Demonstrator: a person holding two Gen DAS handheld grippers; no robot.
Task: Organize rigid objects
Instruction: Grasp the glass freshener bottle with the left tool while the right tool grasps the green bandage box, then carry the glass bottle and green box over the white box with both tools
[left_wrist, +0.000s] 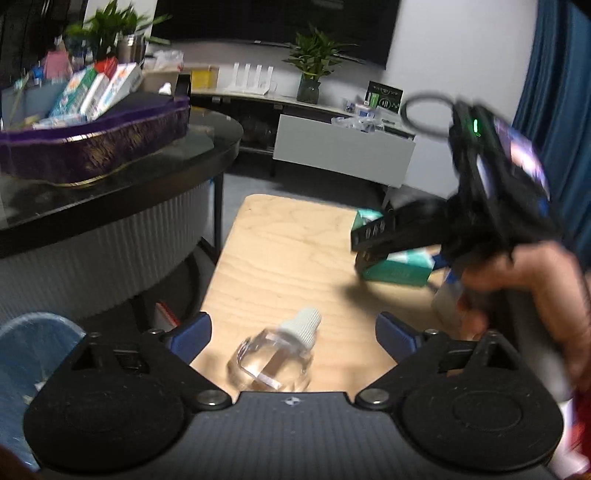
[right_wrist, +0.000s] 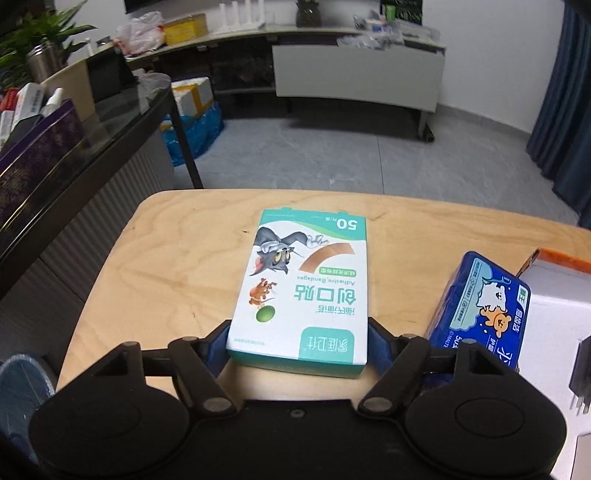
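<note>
Left gripper (left_wrist: 293, 334): jaws spread wide, nothing between the pads. A clear glass bottle (left_wrist: 271, 360) with a white ribbed cap lies on its side on the wooden bench (left_wrist: 280, 258) just ahead of the jaws, cap pointing to 1 o'clock.

Right gripper (right_wrist: 297, 345): jaws spread on either side of the near end of the adhesive bandage box (right_wrist: 303, 291), which lies flat on the bench; whether the pads press on it cannot be told.

At 3 o'clock of the bandage box, a blue carton (right_wrist: 484, 310) leans tilted, touching a white box (right_wrist: 554, 295).

At 10 o'clock, a purple tray (left_wrist: 92, 144) on a dark table holds several boxes.
</note>
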